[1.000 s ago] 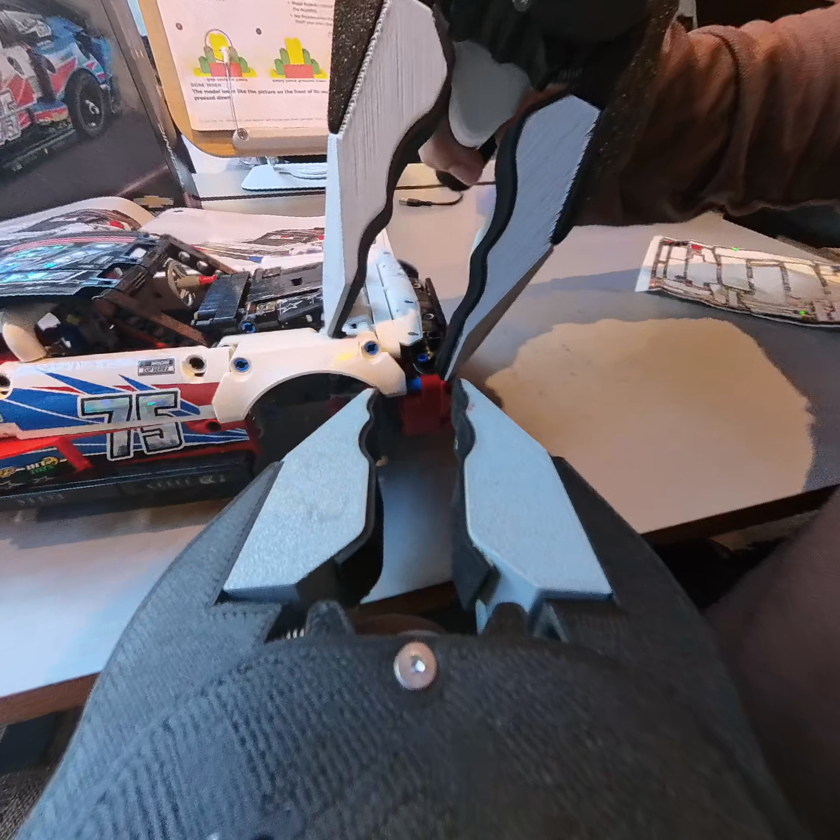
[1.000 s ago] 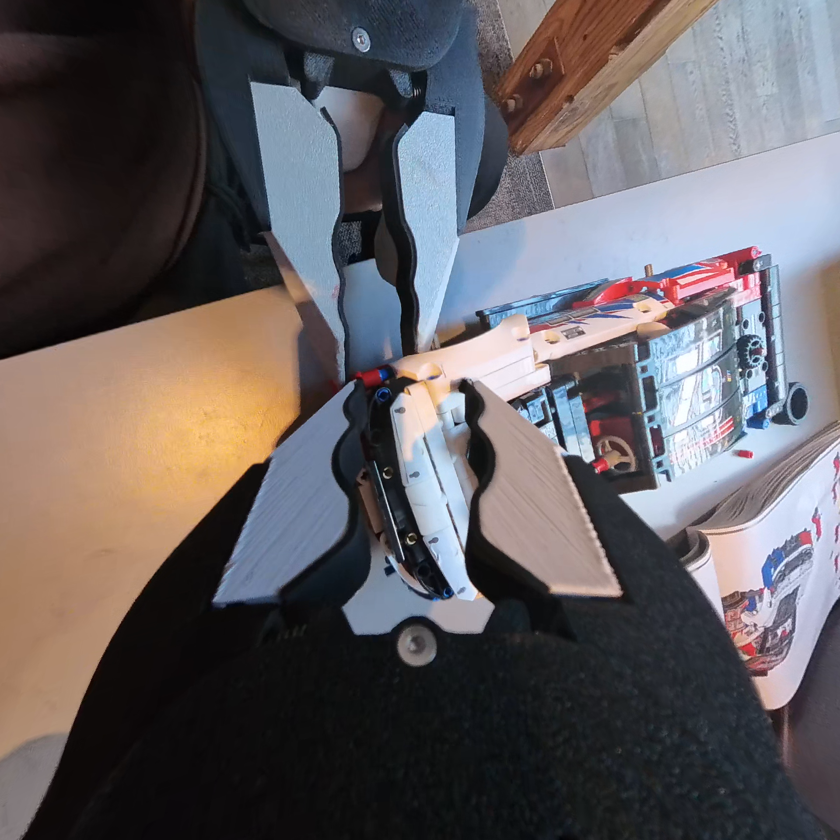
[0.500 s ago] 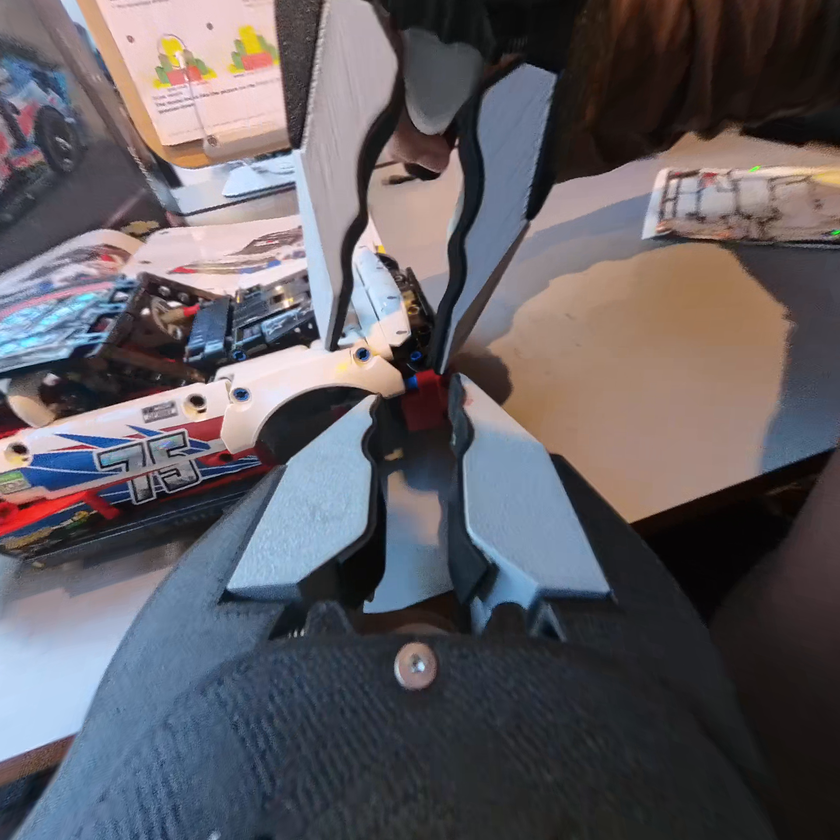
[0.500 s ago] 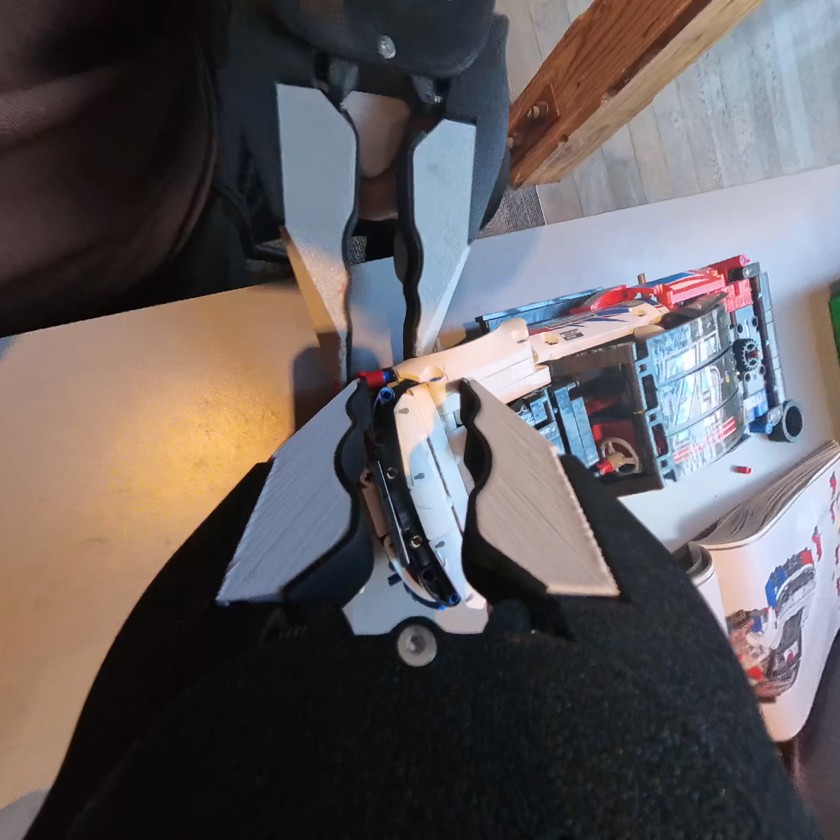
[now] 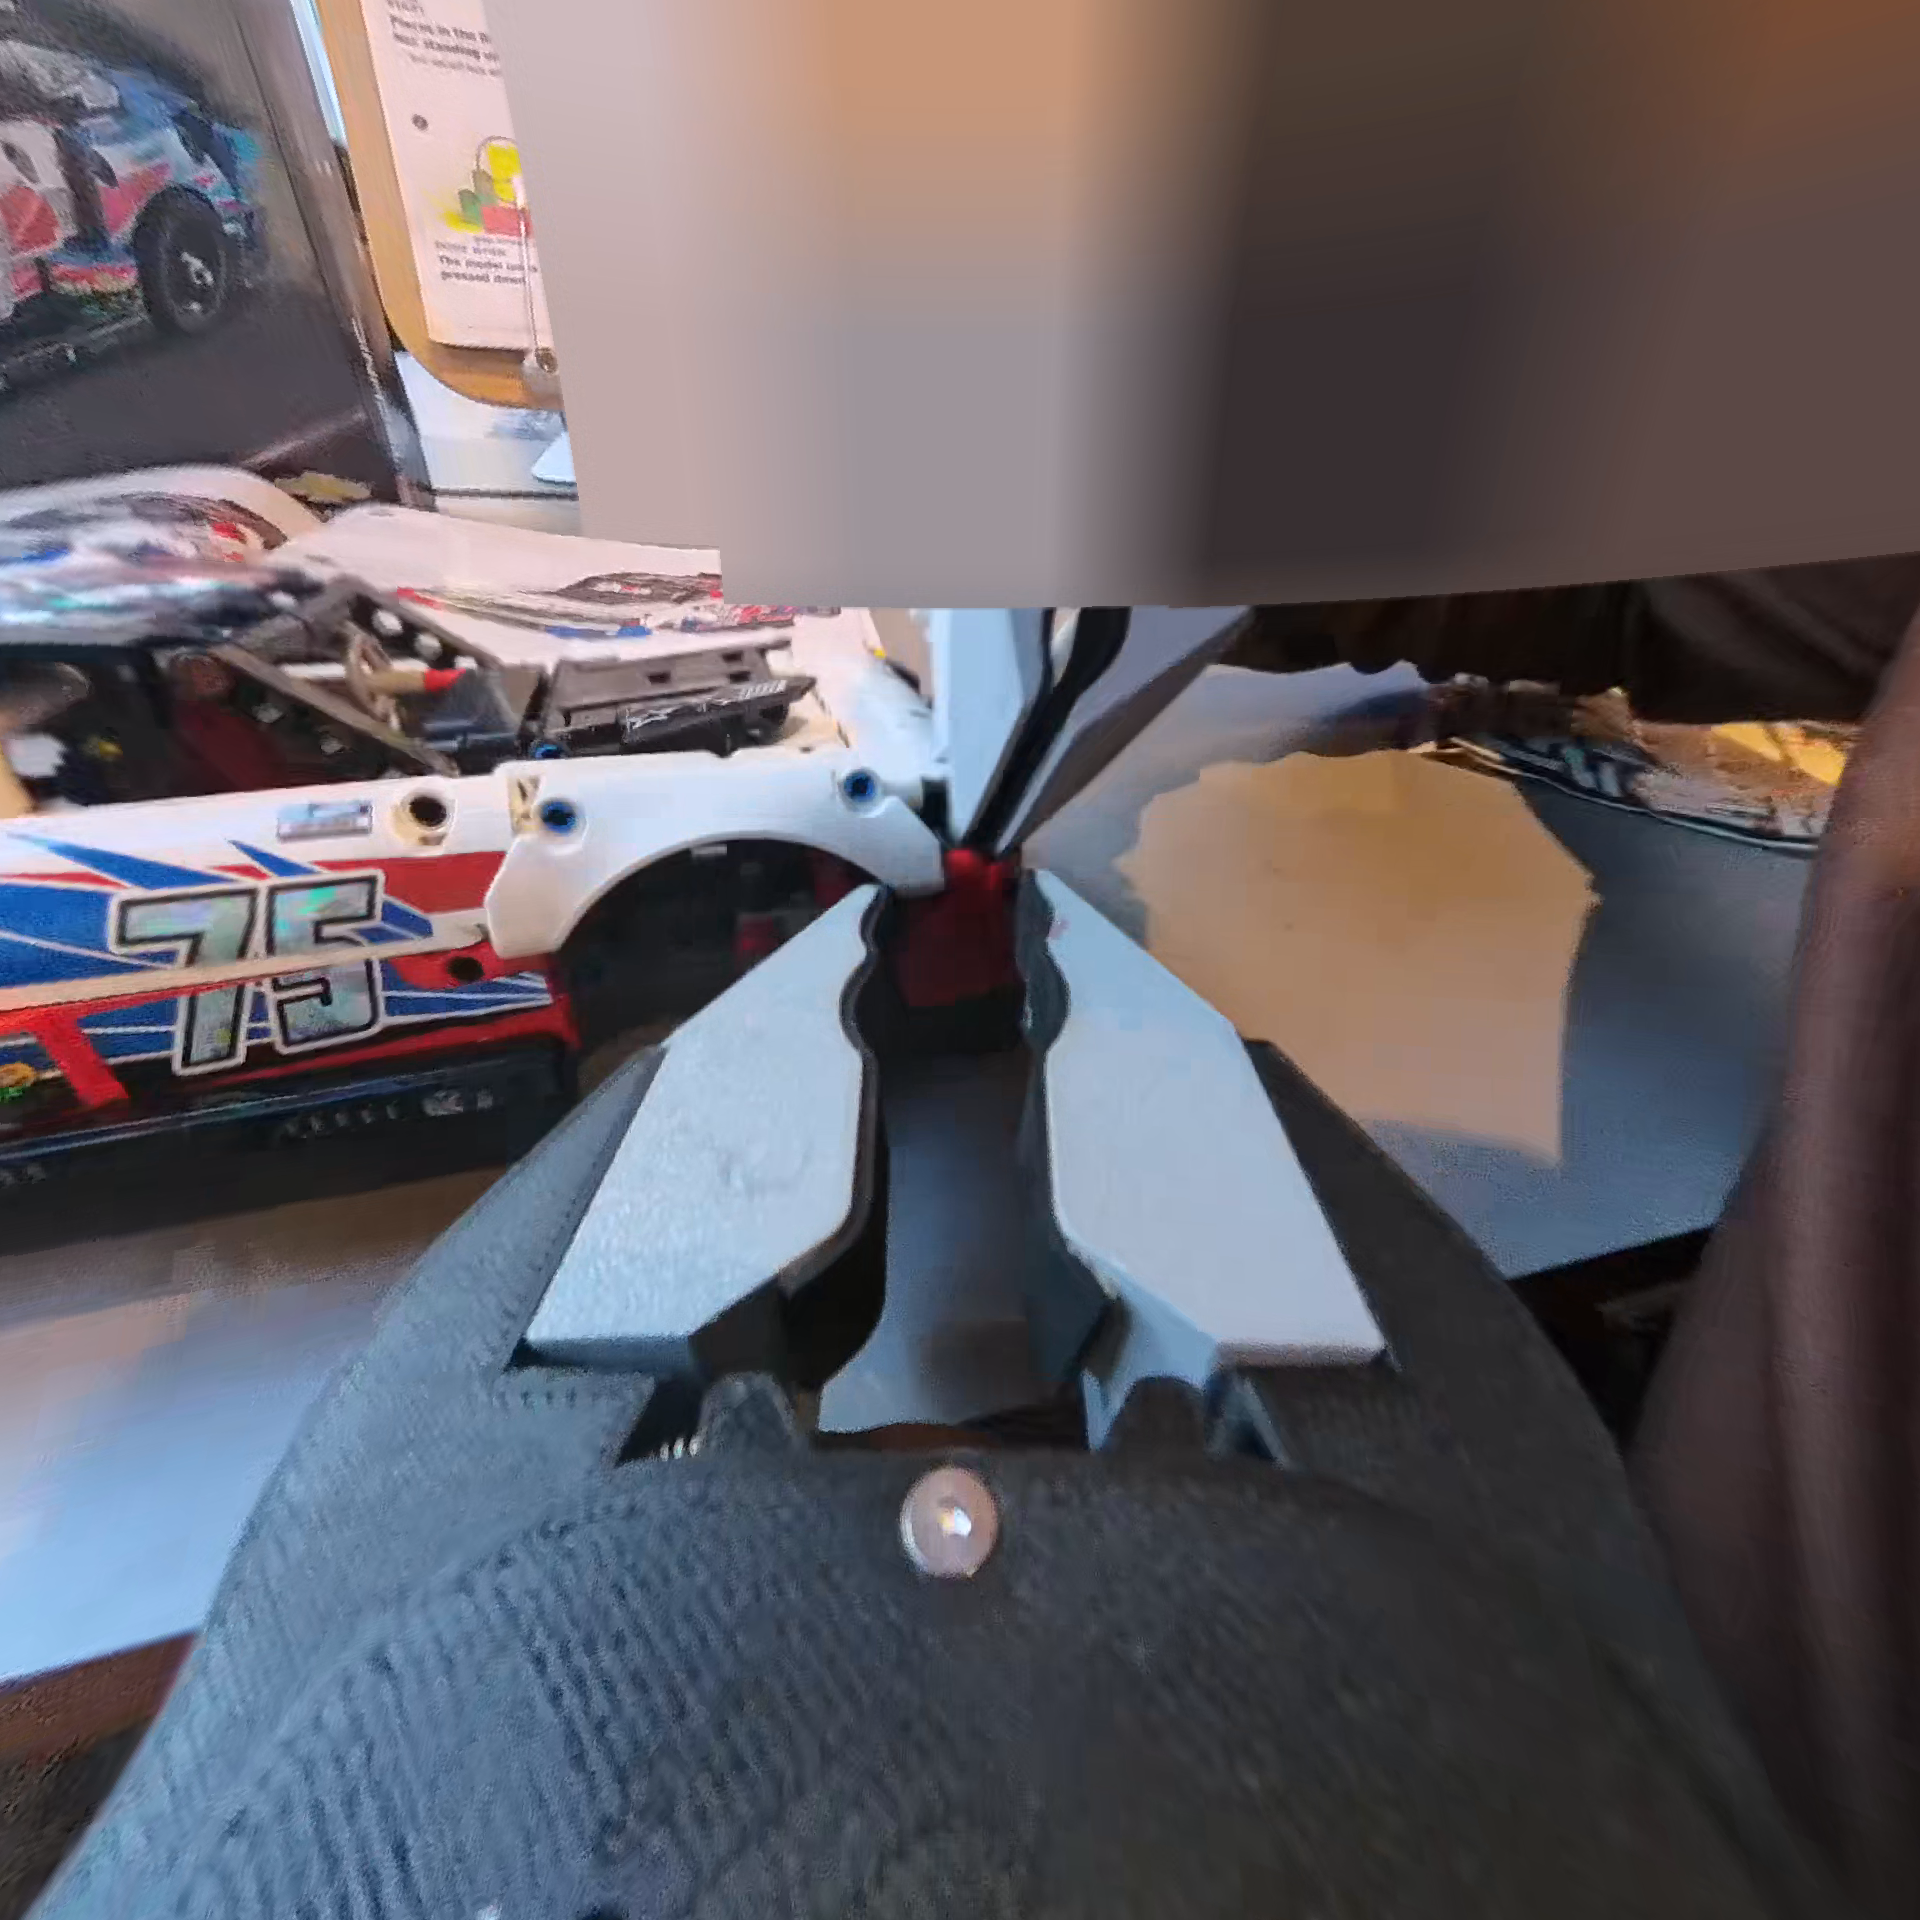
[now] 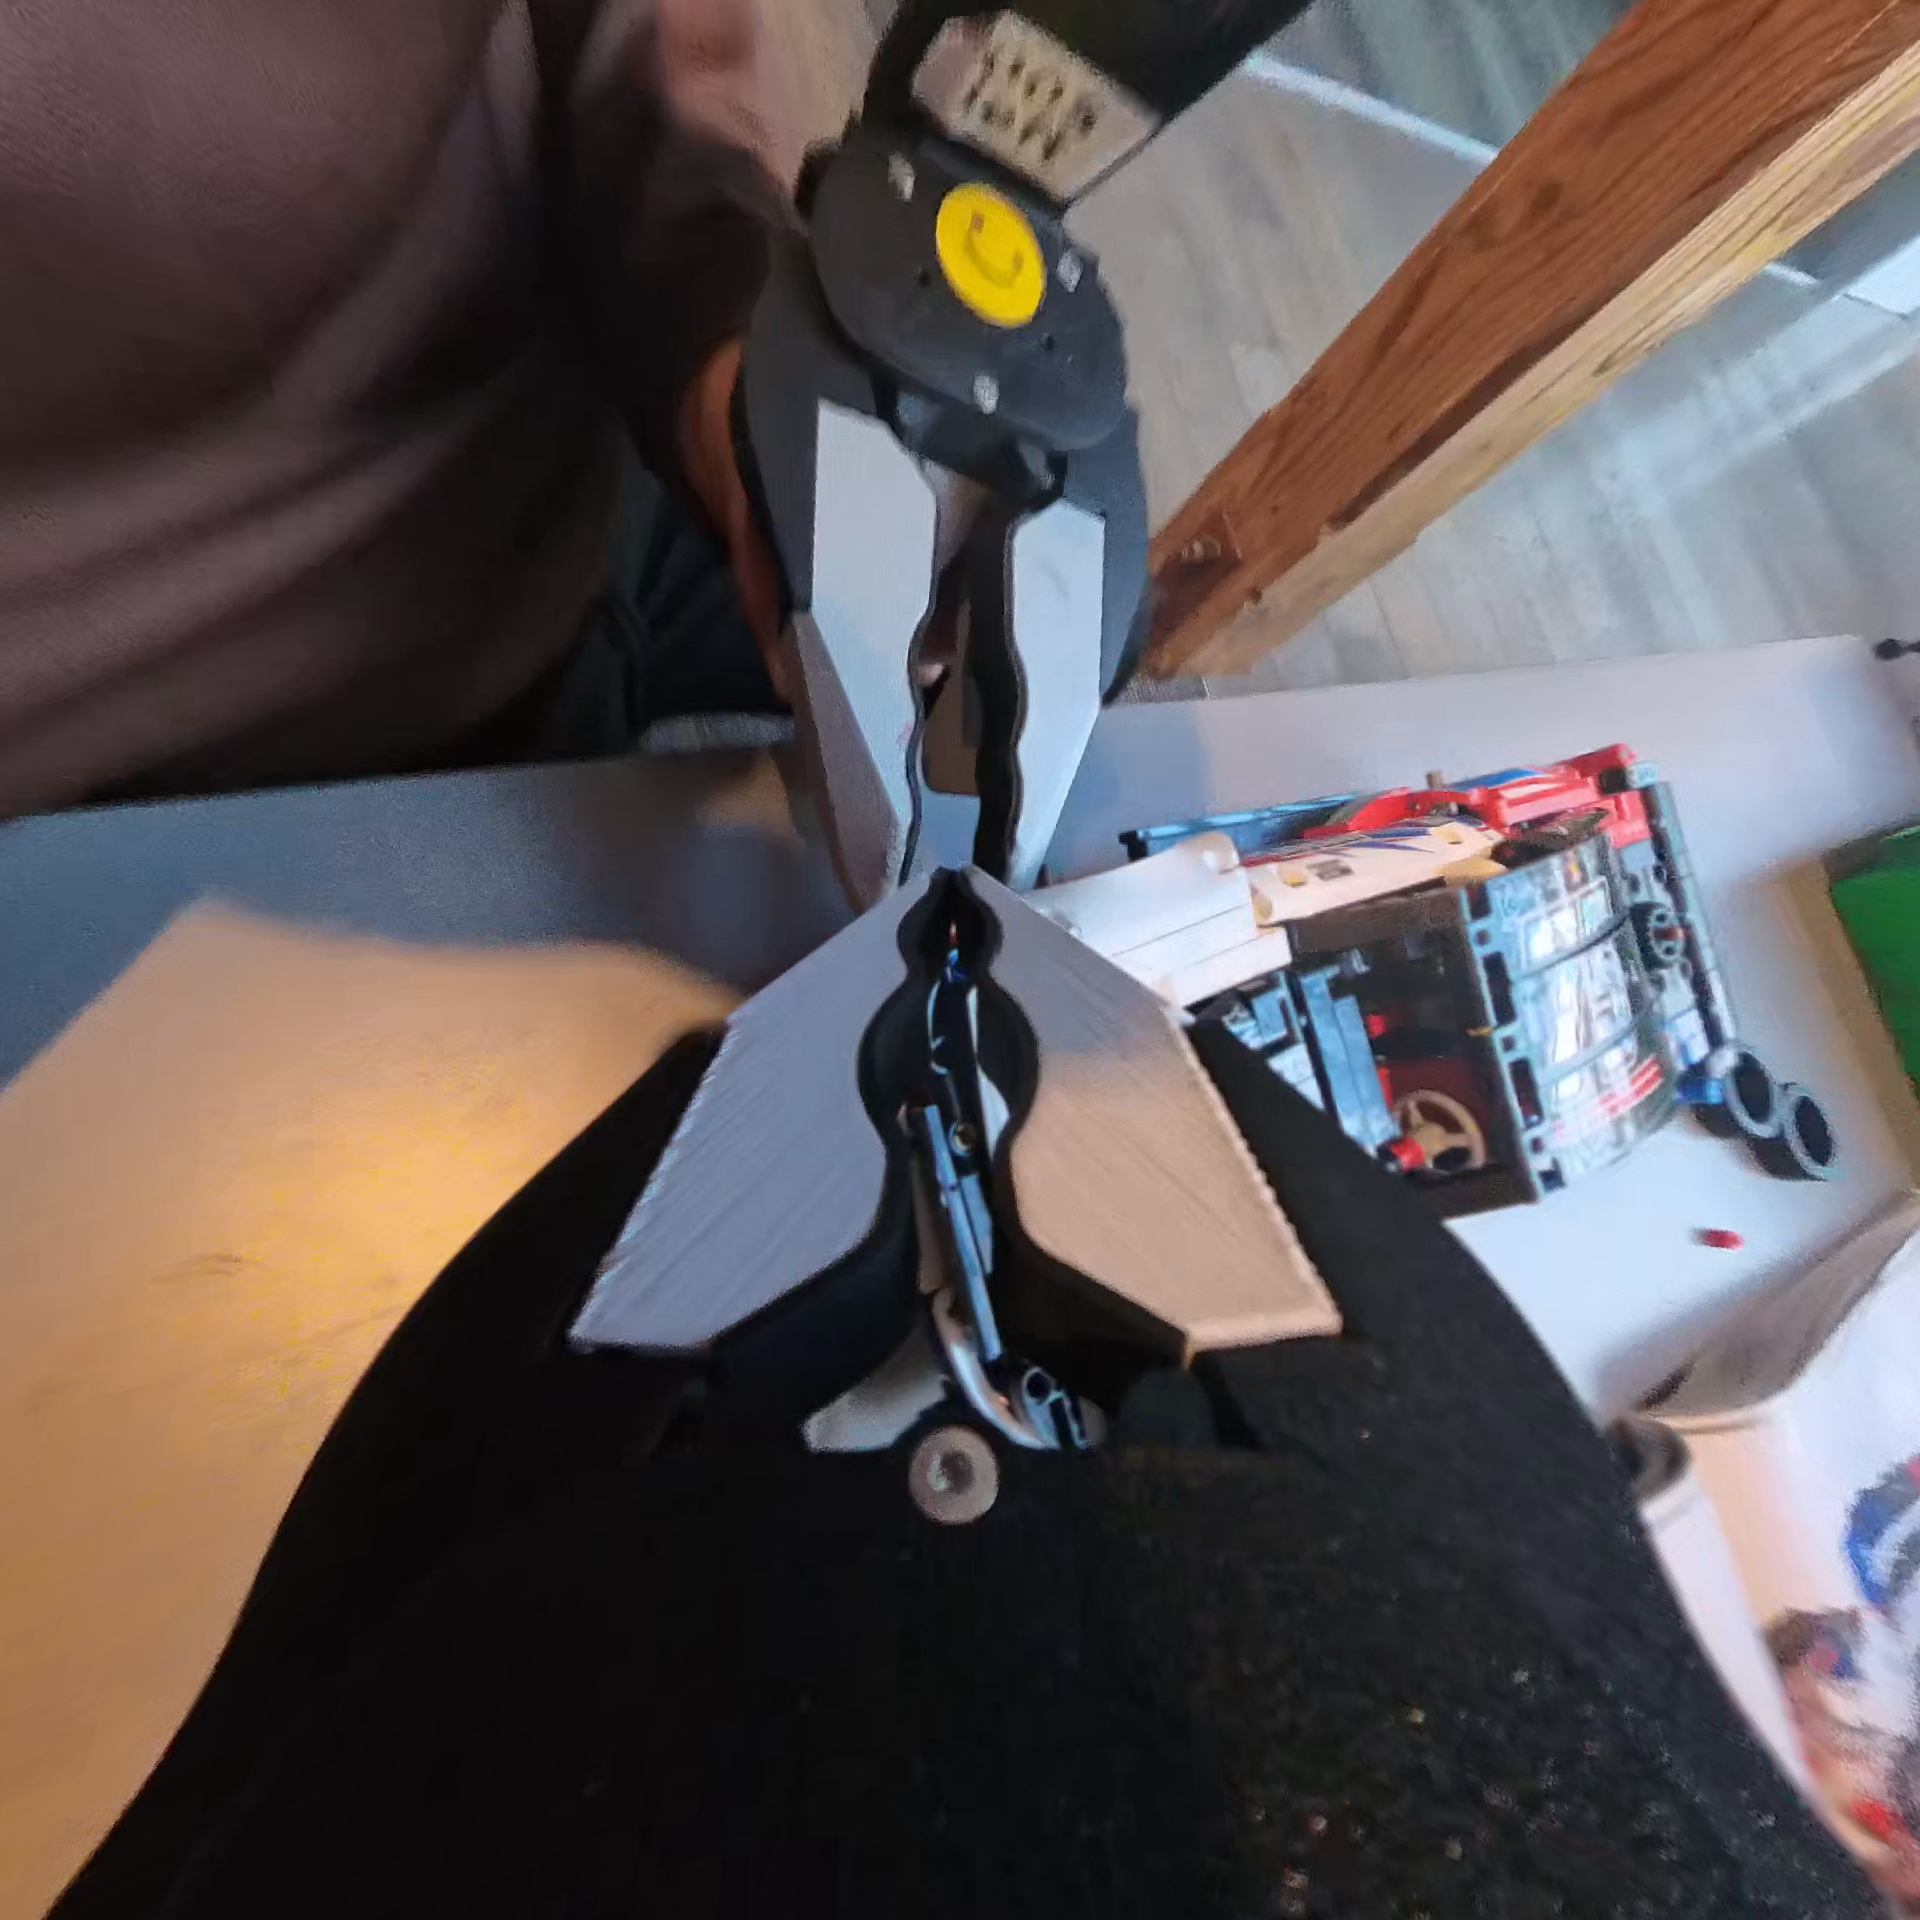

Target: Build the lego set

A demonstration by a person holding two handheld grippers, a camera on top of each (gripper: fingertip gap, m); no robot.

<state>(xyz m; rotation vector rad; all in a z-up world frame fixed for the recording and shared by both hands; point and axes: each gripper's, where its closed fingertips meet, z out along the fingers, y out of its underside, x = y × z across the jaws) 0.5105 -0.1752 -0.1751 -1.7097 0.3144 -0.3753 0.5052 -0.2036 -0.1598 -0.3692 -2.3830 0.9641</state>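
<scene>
The lego race car (image 5: 312, 935), white, blue and red with a black underside, lies on the table, nose to the right; it also shows in the right wrist view (image 6: 1455, 987). My left gripper (image 5: 951, 904) is at the nose, its jaws narrow and pressed on the red front piece (image 5: 956, 935). My right gripper (image 6: 951, 904) comes down from above onto the same nose, tips touching. A thin black-and-white panel (image 6: 961, 1164) with blue pins sits edge-on in its wavy gap. The two grippers meet tip to tip (image 5: 977, 831). The wheel arch is empty.
The open instruction booklet (image 5: 520, 582) and the set's box (image 5: 156, 260) lie behind the car. A sticker sheet (image 5: 1662, 769) is at the far right. Two small black tyres (image 6: 1777, 1117) and a tiny red piece (image 6: 1720, 1236) lie by the car's tail. The table edge is close below.
My right fingers have closed from wide around the white hood section to nearly touching on a thin panel. My left gripper has moved in closer on the red nose piece. Both views swung.
</scene>
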